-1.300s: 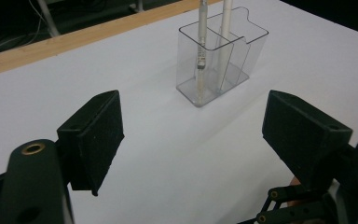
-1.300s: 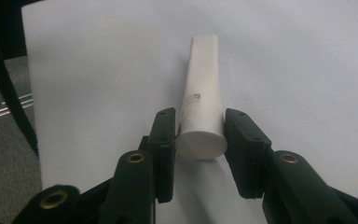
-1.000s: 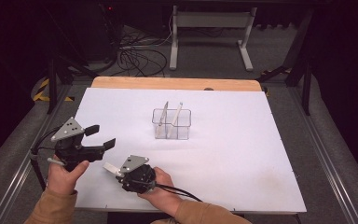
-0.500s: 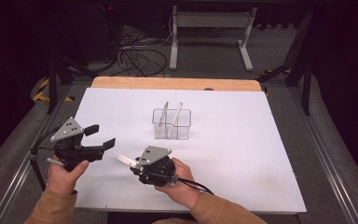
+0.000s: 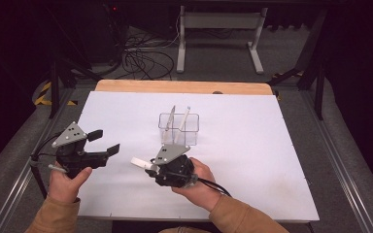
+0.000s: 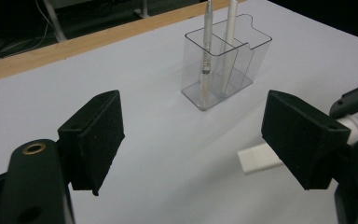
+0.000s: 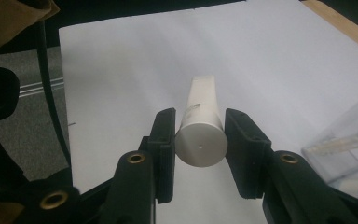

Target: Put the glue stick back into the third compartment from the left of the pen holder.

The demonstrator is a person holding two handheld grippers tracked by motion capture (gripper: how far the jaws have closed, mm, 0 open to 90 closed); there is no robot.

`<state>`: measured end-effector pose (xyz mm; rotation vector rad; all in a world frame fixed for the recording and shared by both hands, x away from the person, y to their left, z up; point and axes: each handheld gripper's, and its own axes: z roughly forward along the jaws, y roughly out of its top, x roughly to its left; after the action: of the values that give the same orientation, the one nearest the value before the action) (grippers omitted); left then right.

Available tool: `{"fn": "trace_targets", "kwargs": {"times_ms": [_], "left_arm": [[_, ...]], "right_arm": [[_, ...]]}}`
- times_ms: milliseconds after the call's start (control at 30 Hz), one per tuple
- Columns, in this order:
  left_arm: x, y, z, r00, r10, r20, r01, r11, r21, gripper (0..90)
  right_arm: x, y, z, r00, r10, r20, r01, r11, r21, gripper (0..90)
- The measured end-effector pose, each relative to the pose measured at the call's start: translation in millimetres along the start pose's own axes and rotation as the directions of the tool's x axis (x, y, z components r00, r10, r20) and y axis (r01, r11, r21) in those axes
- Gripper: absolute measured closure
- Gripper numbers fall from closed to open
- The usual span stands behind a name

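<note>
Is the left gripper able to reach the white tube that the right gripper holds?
Probably yes. The left gripper is open, and bare table lies between it and the white tube, clamped in the right gripper.

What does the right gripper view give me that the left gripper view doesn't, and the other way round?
Right gripper view: the right gripper with its jaws shut on the round cap end of the white plastic tube.

Left gripper view: the left gripper with jaws wide apart, and two pale pens standing upright in the holder.

Both: the white table sheet, the tube's flat tail, and the clear plastic two-compartment holder.
</note>
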<state>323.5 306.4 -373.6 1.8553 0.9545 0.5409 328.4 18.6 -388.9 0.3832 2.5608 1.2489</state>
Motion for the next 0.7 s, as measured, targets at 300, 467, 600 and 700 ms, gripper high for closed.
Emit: {"fn": "trace_targets", "kwargs": {"times_ms": [300,467,600,700], "left_arm": [[-0.4,0.3,0.3,1.0000,0.008,0.001,-0.008,1.0000,0.001,21.5],[-0.2,0.0,0.5,1.0000,0.005,0.002,-0.005,1.0000,0.004,21.6],[-0.3,-0.1,0.5,1.0000,0.005,0.003,-0.005,1.0000,0.004,21.5],[-0.4,-0.3,0.5,1.0000,0.004,0.002,-0.004,1.0000,0.005,21.6]], "right_arm": [[-19.8,7.5,-28.1,0.9997,0.000,0.024,-0.001,0.999,0.032,65.6],[-33.4,9.6,-40.8,0.9990,0.018,0.040,-0.020,0.998,0.054,65.6],[-43.3,10.4,-49.8,0.9976,0.033,0.061,-0.037,0.997,0.065,65.6],[-50.2,11.3,-56.1,0.9964,0.041,0.075,-0.046,0.996,0.075,65.6]]}}
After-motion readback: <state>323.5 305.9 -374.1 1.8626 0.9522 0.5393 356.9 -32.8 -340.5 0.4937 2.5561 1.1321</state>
